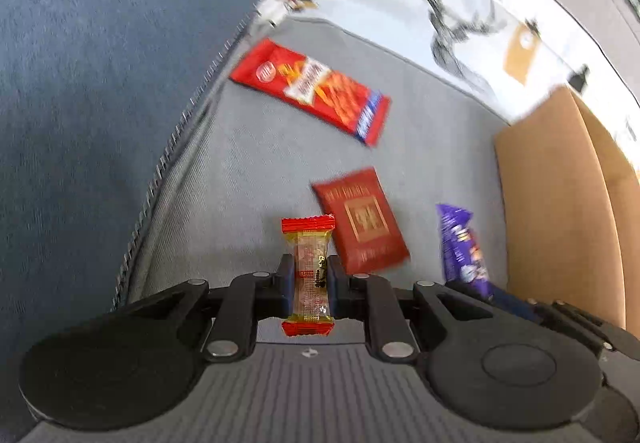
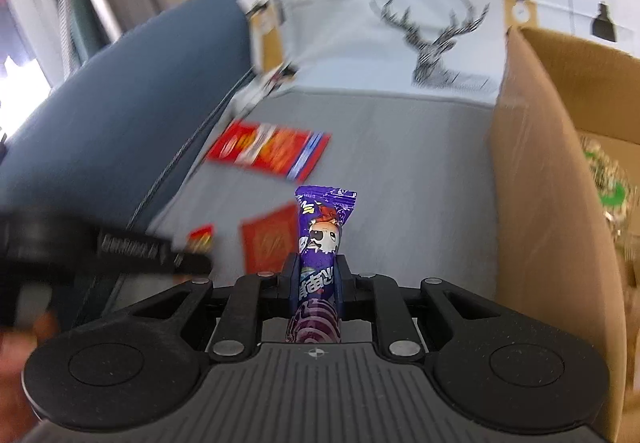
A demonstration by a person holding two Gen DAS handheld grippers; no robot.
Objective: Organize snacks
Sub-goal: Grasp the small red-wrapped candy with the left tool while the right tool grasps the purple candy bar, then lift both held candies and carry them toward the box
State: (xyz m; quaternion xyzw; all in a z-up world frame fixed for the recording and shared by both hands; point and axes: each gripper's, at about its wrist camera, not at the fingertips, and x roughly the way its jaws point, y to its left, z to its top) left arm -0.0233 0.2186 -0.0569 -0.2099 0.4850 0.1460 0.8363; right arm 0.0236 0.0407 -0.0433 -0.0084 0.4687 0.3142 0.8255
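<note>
I count four snacks in all. My left claw (image 1: pixel 308 279) is pinched tight on one small clear candy with red ends (image 1: pixel 309 275), standing upright between the pads. My right claw (image 2: pixel 316 275) is clamped on one purple cartoon-printed packet (image 2: pixel 322 239), also upright. Two more lie flat on the grey sofa seat (image 1: pixel 248 171): one long red snack bag (image 1: pixel 310 91) farther off at the left, near the zipped seam, and one dark red packet (image 1: pixel 362 221) nearer, just past my left claw. A blue cushion (image 1: pixel 80 83) rises on the left; a white deer-print cloth (image 2: pixel 400 23) lies at the far side. One open cardboard box (image 2: pixel 536 183) stands at the right, with something green and crinkly (image 2: pixel 608 187) inside, too blurred to name.
</note>
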